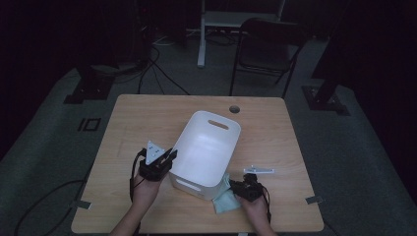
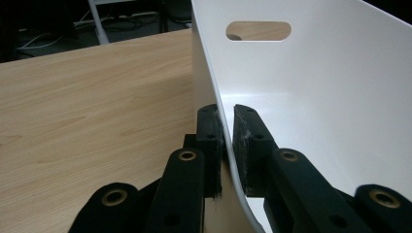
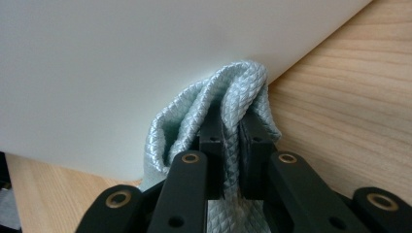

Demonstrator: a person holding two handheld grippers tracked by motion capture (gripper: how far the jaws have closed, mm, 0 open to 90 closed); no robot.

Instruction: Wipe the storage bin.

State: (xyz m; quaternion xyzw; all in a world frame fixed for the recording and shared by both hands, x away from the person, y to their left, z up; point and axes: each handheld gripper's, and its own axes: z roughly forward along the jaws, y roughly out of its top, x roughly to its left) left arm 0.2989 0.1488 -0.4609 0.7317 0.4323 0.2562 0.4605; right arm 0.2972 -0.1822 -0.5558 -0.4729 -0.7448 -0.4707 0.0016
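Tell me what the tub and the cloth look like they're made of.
Tub: likely plastic, smooth matte white; its thin wall curves evenly and has a moulded handle slot. Cloth: pale blue-green woven fabric, probably microfibre; it shows a fine diamond weave and folds softly.

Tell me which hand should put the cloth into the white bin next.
Right, probably. The right gripper is already shut on the cloth beside the bin; the left gripper is clamped on the bin's wall, steadying it.

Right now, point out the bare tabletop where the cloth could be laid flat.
Bare wood lies left of the white bin, beyond the left gripper, and along the far edge by the table's hole. The near right is crowded: right gripper, pale blue cloth.
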